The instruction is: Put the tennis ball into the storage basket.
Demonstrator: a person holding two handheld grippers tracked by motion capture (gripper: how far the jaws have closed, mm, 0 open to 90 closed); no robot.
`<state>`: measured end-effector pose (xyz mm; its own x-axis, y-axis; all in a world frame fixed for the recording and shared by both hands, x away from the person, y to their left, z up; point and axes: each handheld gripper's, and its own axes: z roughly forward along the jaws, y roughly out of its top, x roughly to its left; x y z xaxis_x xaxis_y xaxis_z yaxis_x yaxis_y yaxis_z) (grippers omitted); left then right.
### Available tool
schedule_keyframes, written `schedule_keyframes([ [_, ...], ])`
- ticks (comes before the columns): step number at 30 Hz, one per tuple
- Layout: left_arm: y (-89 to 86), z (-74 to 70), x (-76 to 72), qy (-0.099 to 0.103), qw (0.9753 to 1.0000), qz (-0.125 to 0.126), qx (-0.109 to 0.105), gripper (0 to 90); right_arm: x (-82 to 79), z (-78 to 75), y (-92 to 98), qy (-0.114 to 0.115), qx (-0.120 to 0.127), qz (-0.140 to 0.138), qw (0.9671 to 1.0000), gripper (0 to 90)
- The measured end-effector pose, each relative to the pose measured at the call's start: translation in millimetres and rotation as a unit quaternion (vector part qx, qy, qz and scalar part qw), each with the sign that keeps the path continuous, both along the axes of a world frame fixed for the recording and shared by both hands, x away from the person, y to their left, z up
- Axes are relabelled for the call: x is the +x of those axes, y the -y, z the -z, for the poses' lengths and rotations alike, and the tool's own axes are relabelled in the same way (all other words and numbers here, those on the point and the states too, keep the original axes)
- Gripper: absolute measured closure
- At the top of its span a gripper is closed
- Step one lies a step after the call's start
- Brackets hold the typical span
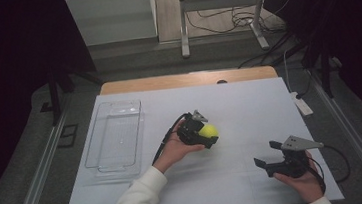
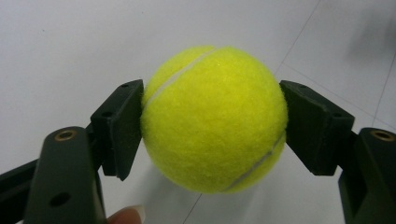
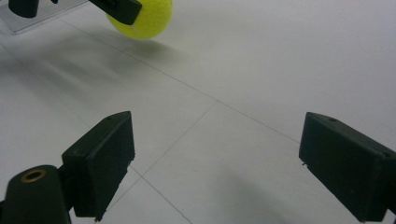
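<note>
The left claw point(image 2: 212, 126) is clamped on the tennis ball point(image 2: 214, 119) mid-desk; likely next, carry it to the clear tray point(image 1: 114, 138) by the left edge; right claw point(image 3: 217, 165) waits apart

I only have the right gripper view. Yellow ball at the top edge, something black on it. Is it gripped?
Observer: Yes. In the left gripper view both pads of the left hand-held gripper press the fuzzy yellow tennis ball.
Operator: Off the table?
Observer: It looks lifted; the left gripper view shows a shadow beneath it on the white table sheet.
Operator: Any container nearby?
Observer: The high view shows a clear plastic rectangular tray left of the ball, with nothing inside.
</note>
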<state>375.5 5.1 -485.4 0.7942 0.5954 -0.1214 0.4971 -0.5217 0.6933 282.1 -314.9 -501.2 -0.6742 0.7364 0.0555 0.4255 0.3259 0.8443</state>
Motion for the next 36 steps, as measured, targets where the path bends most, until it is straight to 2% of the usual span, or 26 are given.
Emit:
schedule_keyframes([
  [18, -18.8, -12.6, -14.3, 0.024, 0.9991, -0.005, -0.034, 27.1, -0.5, 0.7, 1.8, 0.001, -0.001, 0.007, 1.0000, 11.1],
  [36, -31.1, -25.4, -24.4, 0.047, 0.9976, -0.008, -0.049, 27.1, -1.2, 0.7, 1.6, 0.002, -0.001, 0.006, 1.0000, 11.2],
])
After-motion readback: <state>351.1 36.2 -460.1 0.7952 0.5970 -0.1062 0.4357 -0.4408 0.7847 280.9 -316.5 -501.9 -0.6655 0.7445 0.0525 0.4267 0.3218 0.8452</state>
